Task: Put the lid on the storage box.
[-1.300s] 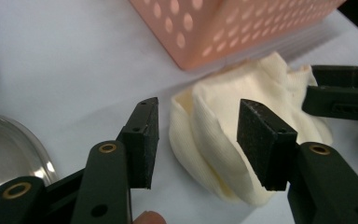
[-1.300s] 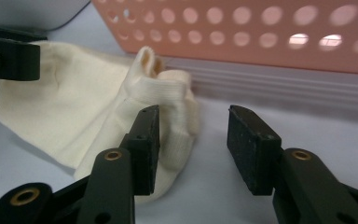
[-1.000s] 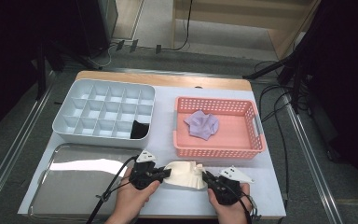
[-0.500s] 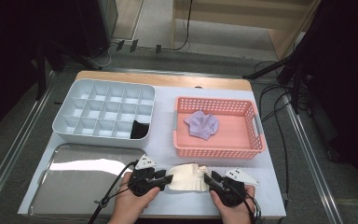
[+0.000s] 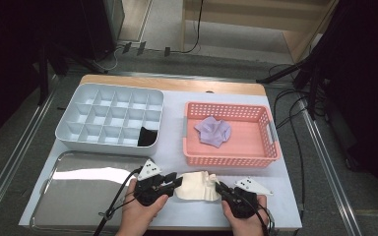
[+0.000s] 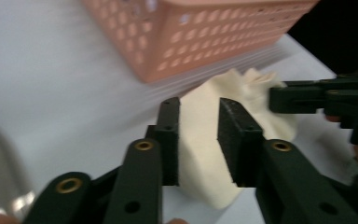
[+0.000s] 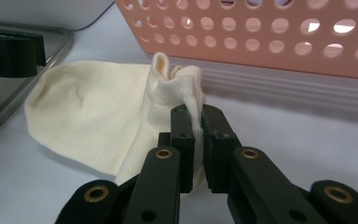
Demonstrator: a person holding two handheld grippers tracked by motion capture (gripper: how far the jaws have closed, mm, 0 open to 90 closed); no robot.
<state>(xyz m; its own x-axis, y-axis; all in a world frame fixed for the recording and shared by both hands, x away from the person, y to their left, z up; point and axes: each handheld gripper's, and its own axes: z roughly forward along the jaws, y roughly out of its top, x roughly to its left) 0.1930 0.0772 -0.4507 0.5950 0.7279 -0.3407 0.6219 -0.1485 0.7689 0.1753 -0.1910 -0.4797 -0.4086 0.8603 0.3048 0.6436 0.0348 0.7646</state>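
White table, near edge: cream sock pinched at its cuff by right gripper, while left gripper, just closing, straddles it loosely. One black sock already binned; purple one left in basket.

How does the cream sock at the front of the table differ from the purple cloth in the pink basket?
The cream sock lies on the bare white table; the purple cloth sits inside the pink basket. The cream sock is gripped at its cuff by the right tool and sits between the left tool's jaws; nothing touches the purple cloth. The sock lies mostly flat; the cloth is crumpled. Both are small, soft fabric pieces.
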